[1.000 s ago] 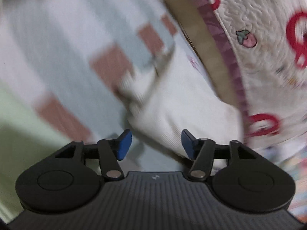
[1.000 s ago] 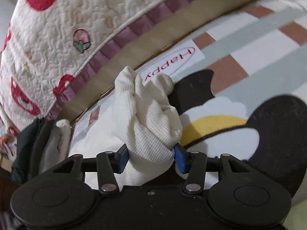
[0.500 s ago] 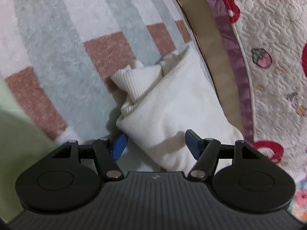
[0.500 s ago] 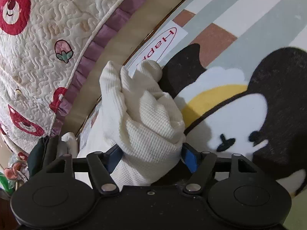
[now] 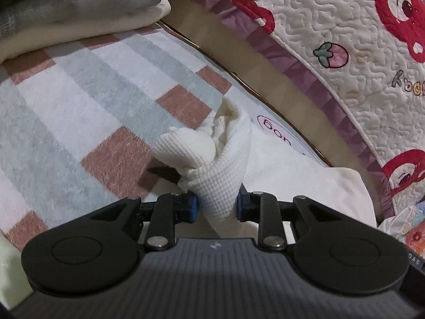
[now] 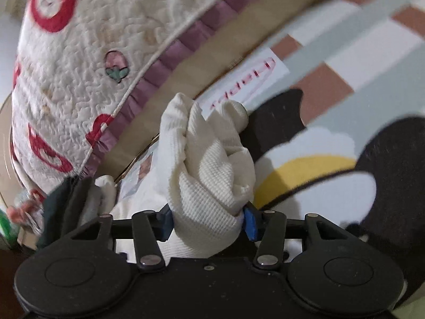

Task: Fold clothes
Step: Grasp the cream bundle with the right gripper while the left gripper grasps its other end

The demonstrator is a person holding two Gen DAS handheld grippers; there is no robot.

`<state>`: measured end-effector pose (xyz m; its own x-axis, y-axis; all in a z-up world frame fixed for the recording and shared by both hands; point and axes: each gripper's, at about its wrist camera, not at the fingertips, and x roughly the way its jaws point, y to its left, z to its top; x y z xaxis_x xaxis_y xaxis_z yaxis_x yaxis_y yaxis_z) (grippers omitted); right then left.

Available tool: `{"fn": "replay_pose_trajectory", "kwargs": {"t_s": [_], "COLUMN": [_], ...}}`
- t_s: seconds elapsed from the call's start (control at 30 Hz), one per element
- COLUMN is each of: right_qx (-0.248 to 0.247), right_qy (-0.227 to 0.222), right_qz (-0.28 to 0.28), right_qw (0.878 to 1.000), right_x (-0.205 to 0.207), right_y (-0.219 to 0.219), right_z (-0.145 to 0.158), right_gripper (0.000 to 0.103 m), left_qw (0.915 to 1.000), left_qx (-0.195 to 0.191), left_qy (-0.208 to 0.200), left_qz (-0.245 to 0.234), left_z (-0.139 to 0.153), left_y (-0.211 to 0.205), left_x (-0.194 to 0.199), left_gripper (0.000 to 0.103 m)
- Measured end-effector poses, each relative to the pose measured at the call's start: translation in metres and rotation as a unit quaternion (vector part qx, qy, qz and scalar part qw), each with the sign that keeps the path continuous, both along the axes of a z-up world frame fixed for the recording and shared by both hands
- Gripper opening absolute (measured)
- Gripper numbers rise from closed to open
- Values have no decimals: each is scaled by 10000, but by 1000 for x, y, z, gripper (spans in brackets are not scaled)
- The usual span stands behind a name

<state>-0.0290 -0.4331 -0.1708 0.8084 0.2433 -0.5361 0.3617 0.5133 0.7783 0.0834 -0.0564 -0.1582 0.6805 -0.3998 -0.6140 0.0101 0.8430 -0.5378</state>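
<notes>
A cream waffle-knit garment [image 5: 212, 164] lies bunched on a checked blanket. My left gripper [image 5: 216, 207] is shut on a bunched end of it, the blue pads pressing the cloth from both sides. The rest of the garment spreads to the right [image 5: 305, 180] under the gripper. In the right wrist view my right gripper [image 6: 208, 220] is shut on another bunched end of the same garment [image 6: 209, 164], which stands up in folds between the blue pads.
A quilted cover with red bears and a purple ruffle [image 5: 345, 61] hangs along a tan bed edge [image 5: 265, 79]. A stack of folded clothes [image 5: 66, 13] sits far left. The blanket shows a black and yellow cartoon print [image 6: 332, 172]. Dark clothes [image 6: 66, 199] lie at the right view's left.
My left gripper was open around the garment's end and has closed on it. My right gripper has kept its hold and shifted slightly; its view is blurred by motion.
</notes>
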Motion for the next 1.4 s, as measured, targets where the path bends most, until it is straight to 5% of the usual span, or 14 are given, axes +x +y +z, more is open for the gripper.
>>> {"fn": "replay_pose_trajectory", "kwargs": {"t_s": [0.1,0.2,0.3,0.37,0.5,0.6,0.8,0.93,1.07,1.2,1.3,1.4], "right_qx": [1078,1353,1385,1231,1057,1117,1385,1370,1250,567,640,1261], "right_qy": [64,116,143,161,156,128,153,202,195,286,284,252], "right_qz": [-265,-222,-149,-81,-81,-154,-251,-234,39,478,449,148], "right_qw": [9938,9905,9901,9922,9942,9935,9899,9901,9920,9968,9965,9916], "right_x": [-3,-2,1,4,5,0,-3,-1,1,10,11,3], "right_y": [-17,-20,-19,-16,-17,-23,-22,-20,-20,-16,-21,-28], "right_z": [-17,-26,-26,-21,-17,-19,-25,-21,-16,0,-1,-17], "right_gripper": [56,56,56,56,57,57,57,57,57,53,53,53], "left_qw": [9991,9926,9634,9607,9816,9864,9817,9752,9913,9972,9991,9986], "left_qx": [-386,-1111,-2418,-2500,-1748,-1398,-1486,-1770,-1054,-548,-332,-373], "left_qy": [121,487,1129,1117,735,857,1188,1322,750,474,243,152], "left_qz": [-84,-58,274,456,214,61,-17,-162,-232,-173,-53,355], "left_z": [2,-3,-32,-33,0,10,0,-6,-5,-1,11,17], "left_y": [13,34,68,79,69,58,46,39,18,12,19,38], "left_x": [3,6,6,0,-13,-21,-29,-31,-28,-23,-27,-30], "left_gripper": [26,26,25,24,18,25,49,51,19,16,17,16]}}
